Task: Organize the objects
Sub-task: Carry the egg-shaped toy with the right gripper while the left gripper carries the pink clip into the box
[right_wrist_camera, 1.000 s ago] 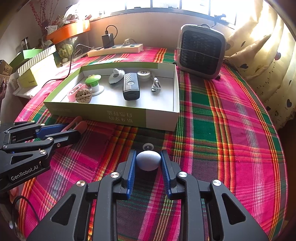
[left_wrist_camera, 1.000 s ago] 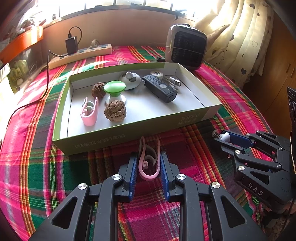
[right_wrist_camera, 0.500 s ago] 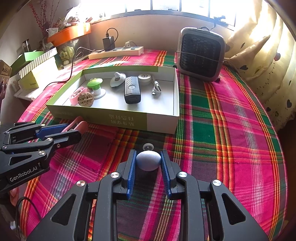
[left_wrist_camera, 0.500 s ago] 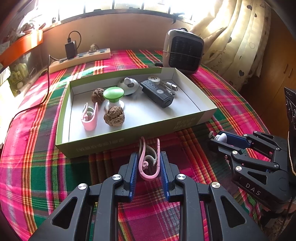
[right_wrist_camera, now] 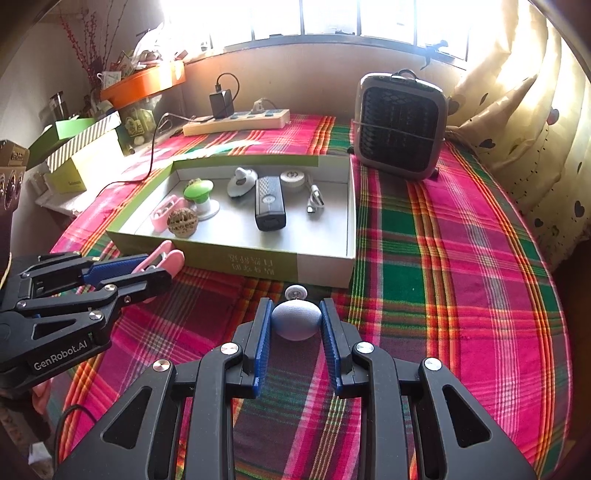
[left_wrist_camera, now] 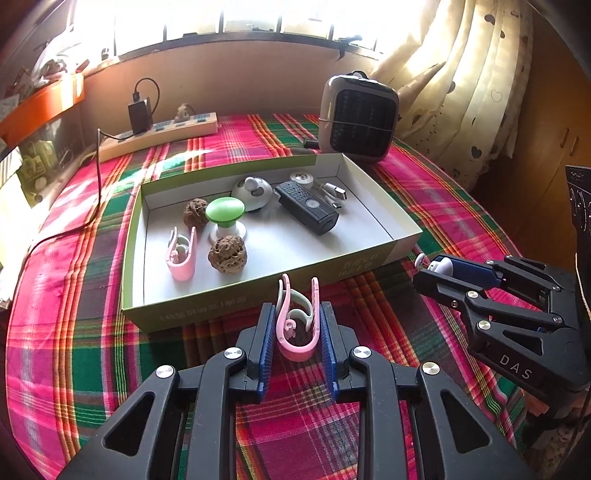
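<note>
left gripper [left_wrist_camera: 297, 325] clamps pink clip [left_wrist_camera: 295, 325] | right gripper [right_wrist_camera: 295, 321] clamps pale egg-shaped object [right_wrist_camera: 295, 319] | both near box front wall [right_wrist_camera: 258, 262]

Strong daylight pours through the window [right_wrist_camera: 332, 18] far beyond each gripper, blown out to white glare; fisheye bending curves the dark-vignetted edges; focus is sharp throughout.

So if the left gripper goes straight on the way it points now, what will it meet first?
Probably the near wall of the green box. The left gripper, shut on a pink clip, points down toward it, just short of it. Depth is unclear; it might meet the tablecloth first.
</note>
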`<state>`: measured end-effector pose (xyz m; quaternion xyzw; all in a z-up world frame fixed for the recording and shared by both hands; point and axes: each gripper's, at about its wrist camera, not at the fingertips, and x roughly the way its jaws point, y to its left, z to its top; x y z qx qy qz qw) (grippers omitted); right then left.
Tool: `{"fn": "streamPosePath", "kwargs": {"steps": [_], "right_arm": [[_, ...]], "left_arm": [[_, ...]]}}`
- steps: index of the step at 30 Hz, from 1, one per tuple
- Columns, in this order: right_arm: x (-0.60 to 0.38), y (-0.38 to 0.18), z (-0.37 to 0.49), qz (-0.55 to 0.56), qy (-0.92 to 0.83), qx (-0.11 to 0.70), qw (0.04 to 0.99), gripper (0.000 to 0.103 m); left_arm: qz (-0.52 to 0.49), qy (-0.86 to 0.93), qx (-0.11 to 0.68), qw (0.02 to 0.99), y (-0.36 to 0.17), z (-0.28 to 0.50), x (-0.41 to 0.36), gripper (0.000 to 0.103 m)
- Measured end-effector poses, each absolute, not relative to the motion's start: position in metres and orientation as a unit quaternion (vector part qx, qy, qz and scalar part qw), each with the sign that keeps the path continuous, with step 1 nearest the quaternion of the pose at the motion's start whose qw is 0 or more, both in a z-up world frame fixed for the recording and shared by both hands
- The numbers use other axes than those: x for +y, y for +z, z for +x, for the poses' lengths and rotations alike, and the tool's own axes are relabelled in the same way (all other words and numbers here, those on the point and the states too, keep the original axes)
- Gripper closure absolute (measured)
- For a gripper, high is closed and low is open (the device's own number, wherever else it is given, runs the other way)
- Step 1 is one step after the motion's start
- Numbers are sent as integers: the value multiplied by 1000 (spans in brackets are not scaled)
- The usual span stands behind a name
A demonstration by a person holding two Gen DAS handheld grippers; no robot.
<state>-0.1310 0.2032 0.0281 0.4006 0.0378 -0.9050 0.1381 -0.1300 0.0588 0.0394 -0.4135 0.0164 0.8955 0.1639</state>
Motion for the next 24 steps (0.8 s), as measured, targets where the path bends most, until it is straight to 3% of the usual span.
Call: {"fn": "streamPosePath", "kwargs": {"steps": [24], "right_arm": [[201, 51, -151, 374, -916, 44, 140, 76]], "left_arm": [[-390, 904, 20, 173, 60, -145, 65, 82]]}}
